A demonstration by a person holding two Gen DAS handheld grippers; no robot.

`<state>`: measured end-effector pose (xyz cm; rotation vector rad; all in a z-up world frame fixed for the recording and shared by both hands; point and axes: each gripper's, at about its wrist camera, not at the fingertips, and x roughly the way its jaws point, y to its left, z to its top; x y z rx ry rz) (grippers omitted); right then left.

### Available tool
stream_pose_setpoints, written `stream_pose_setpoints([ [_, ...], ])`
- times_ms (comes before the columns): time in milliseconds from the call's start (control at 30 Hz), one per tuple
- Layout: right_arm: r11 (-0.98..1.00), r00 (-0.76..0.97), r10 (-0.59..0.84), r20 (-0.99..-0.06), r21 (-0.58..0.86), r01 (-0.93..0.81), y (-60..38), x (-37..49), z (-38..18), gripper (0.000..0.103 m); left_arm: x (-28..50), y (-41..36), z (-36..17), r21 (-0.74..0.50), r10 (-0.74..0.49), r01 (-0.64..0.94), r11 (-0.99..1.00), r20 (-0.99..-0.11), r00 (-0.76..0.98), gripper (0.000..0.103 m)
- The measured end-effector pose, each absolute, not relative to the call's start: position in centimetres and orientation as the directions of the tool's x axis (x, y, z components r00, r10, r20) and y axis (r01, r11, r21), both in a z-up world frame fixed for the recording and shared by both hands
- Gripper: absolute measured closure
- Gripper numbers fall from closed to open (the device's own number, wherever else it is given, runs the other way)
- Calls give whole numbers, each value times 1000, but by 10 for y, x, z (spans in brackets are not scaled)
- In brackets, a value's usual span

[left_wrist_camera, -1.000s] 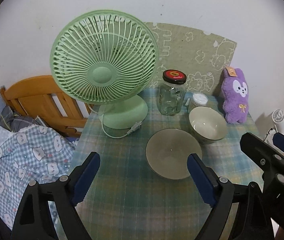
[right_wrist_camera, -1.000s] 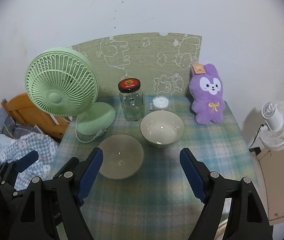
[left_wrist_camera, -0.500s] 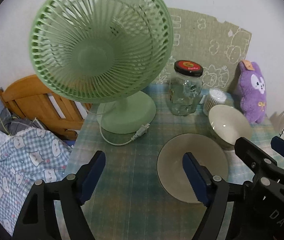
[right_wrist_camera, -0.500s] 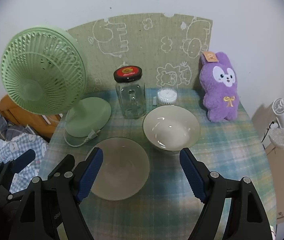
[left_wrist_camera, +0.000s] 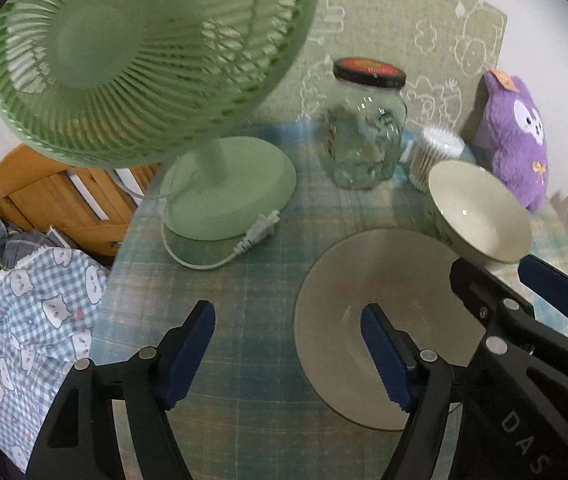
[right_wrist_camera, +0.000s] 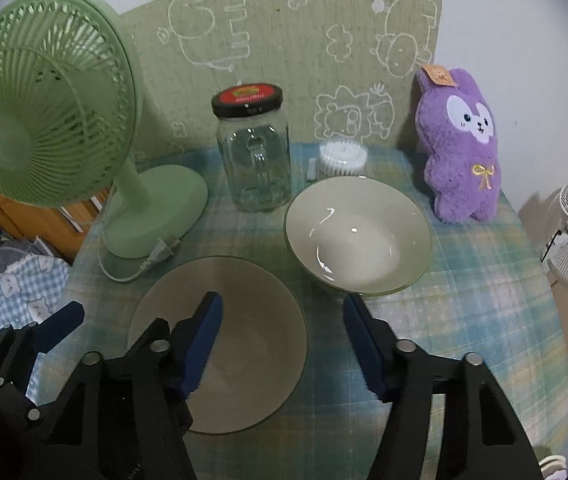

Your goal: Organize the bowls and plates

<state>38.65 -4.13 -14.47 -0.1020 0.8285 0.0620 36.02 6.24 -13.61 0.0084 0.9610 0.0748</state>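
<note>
Pale green fan (right_wrist_camera: 39,120), purple plush rabbit (right_wrist_camera: 460,152), blue-green plaid tablecloth (right_wrist_camera: 476,280) — red-and-black jar lid (right_wrist_camera: 247,98)

On the table (right_wrist_camera: 484,288) the plate (right_wrist_camera: 243,300) lies in front, the bowl (right_wrist_camera: 358,240) behind it to the right, the jar (right_wrist_camera: 253,156) behind both.

Left wrist view: looking forward and down from low over the left part of the plaid-clothed table (left_wrist_camera: 243,288), sitting close beneath the pale green plastic desk fan (left_wrist_camera: 139,56), which is filling the upper left.
Right wrist view: looking forward and down from further right, facing the lidded clear glass jar (right_wrist_camera: 253,152) and the purple plush rabbit (right_wrist_camera: 460,148) at the back.
Shared: both are taking in the fan, jar, rabbit, the shallow grey bowl (left_wrist_camera: 384,312) (right_wrist_camera: 243,320) and the deeper cream ceramic bowl (left_wrist_camera: 480,212) (right_wrist_camera: 358,236).
Cross-sight: each is catching the other gripper at its edge.
</note>
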Motion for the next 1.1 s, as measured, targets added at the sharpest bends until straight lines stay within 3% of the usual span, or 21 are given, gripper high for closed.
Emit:
stream_pose_setpoints([
  [200,994,633,23,-774,-47,-95,-45,395,-159,58,364,58,-147,36,53,-41,999,-831,554,48],
  [267,995,624,27,-781,-38,-91,-46,397,-161,66,366,58,-148,32,47,-37,999,-835,549,59],
  [367,996,616,13,-788,-47,-81,-47,399,-165,78,367,58,-152,43,64,-52,998,-838,542,66],
  [533,995,611,6,-792,-55,-81,-47,403,-167,80,367,54,-153,48,56,-29,998,-830,555,79],
  [733,995,606,-9,-795,-65,-71,-47,405,-169,82,368,55,-154,64,72,-34,997,-827,558,89],
  [1100,995,594,-21,-804,-74,-66,-42,401,-166,82,364,58,-151,67,74,-32,997,-830,553,89],
])
